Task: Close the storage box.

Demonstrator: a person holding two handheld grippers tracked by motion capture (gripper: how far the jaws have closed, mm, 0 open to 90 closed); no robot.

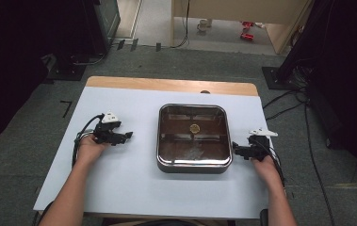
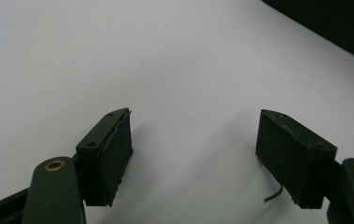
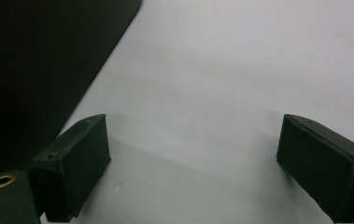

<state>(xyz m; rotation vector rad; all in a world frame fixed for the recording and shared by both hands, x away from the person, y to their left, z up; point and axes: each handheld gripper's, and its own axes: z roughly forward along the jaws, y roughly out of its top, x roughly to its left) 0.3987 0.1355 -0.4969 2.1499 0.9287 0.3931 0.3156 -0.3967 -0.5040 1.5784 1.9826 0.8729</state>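
A square metal basin [image 1: 193, 136] with rounded corners and a round drain in its floor sits in the middle of the white table top [image 1: 129, 179]. My left gripper [image 1: 128, 135] rests low on the table left of the basin, pointing toward it with a gap between. Its jaws stand apart over bare white surface [image 2: 188, 116], with nothing between its fingers [image 2: 114, 149]. My right gripper [image 1: 235, 149] lies close to the basin's right wall, open and empty [image 3: 193, 154]. The basin's dark side [image 3: 34, 70] shows at the left of the right gripper view.
The table's wooden far edge [image 1: 171, 84] shows beyond the white sheet. Dark stands and cables [image 1: 289, 101] sit on the grey floor around the table. White surface runs in front of the basin and to its left.
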